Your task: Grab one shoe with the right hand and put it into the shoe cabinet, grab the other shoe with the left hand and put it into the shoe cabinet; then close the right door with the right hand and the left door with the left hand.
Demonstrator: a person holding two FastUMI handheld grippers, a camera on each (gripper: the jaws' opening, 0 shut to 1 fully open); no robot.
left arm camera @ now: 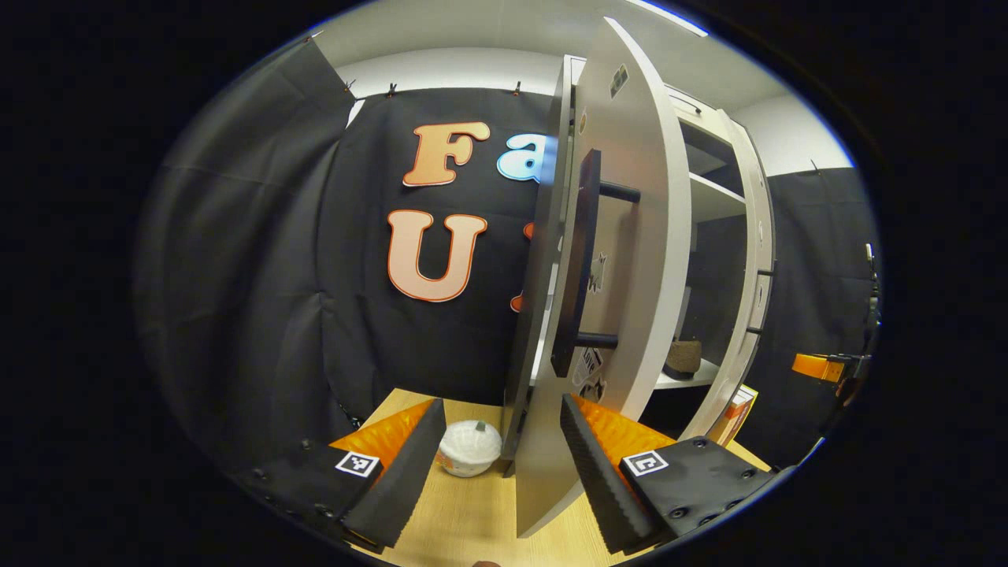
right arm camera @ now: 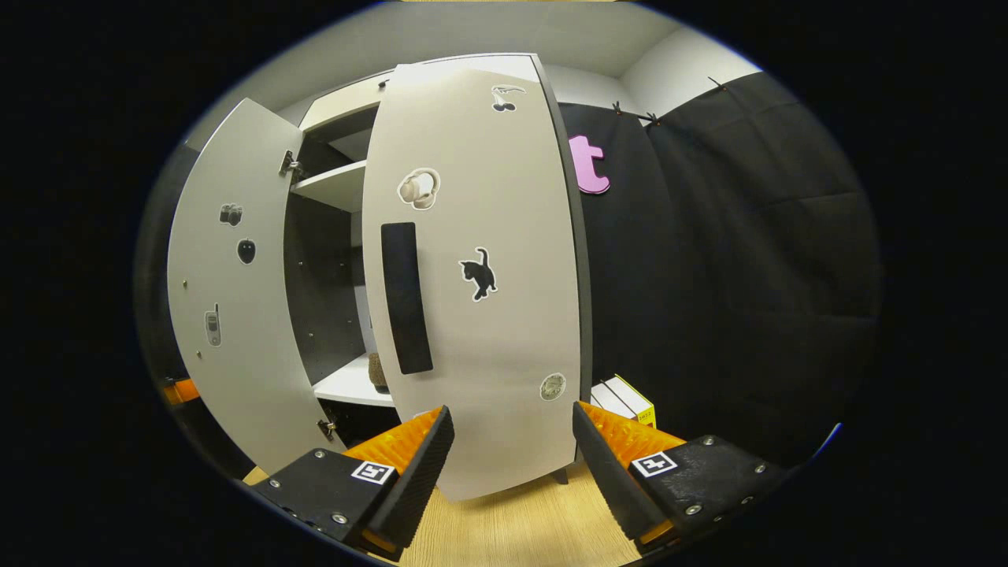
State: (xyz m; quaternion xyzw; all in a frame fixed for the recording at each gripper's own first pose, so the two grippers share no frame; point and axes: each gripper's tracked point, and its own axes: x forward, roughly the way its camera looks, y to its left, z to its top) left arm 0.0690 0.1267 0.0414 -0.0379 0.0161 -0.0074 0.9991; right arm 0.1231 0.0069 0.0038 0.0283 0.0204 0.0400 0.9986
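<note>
With a brown shoe [left arm camera: 683, 356] shelved, both open-fingered grippers faced the pale grey cabinet's doors: the right gripper [right arm camera: 512, 465] probably needed to push the right door [right arm camera: 480, 315] shut.

Bright, even overhead light — heavy fisheye bend

A ceiling strip light [left arm camera: 669, 16] glares white in the left gripper view; cabinet doors [right arm camera: 480, 276] bow strongly toward the rims, interior shelves fall into shadow — focus stays sharp, edges slightly soft.
</note>
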